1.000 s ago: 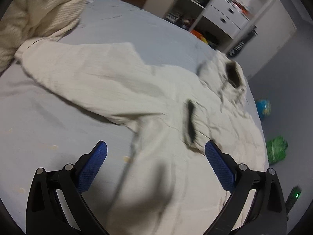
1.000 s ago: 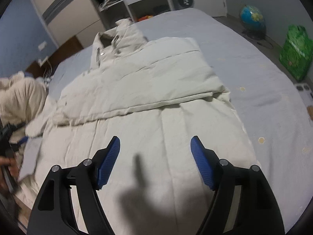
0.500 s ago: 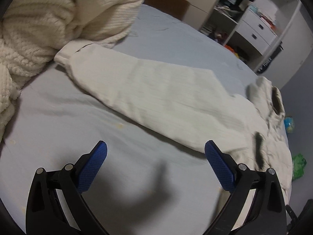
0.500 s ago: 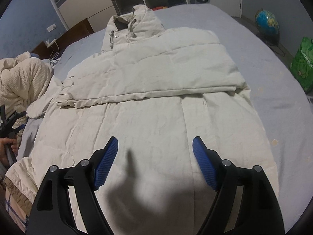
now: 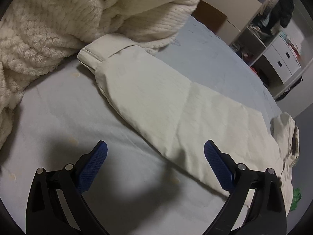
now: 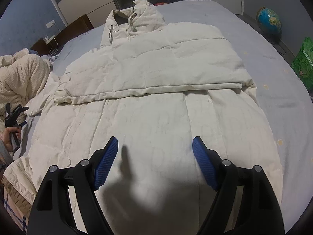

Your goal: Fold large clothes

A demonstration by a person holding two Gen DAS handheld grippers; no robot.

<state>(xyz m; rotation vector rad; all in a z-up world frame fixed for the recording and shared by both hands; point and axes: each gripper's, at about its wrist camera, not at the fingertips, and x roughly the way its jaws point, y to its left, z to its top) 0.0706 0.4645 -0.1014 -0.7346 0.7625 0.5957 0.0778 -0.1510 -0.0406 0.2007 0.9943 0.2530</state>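
Note:
A cream padded hooded jacket (image 6: 156,101) lies flat on the grey bed (image 6: 283,101), hood (image 6: 135,19) at the far end. One sleeve (image 6: 152,74) is folded across its chest. The other sleeve (image 5: 166,101) stretches out sideways on the sheet, its cuff (image 5: 101,52) against a fluffy blanket. My left gripper (image 5: 155,156) is open and empty, low over the sheet just short of that sleeve. My right gripper (image 6: 155,148) is open and empty above the jacket's lower body. The left gripper also shows at the far left of the right wrist view (image 6: 13,117), held in a hand.
A cream fluffy blanket (image 5: 58,19) is heaped at the head of the bed. Shelves and white drawers (image 5: 281,58) stand beyond the bed. A globe (image 6: 269,22) and a green bag (image 6: 303,62) sit on the floor at the right.
My left gripper has swung left from the jacket's body out along the spread sleeve toward its cuff and the blanket. My right gripper has drawn back slightly, centred over the jacket.

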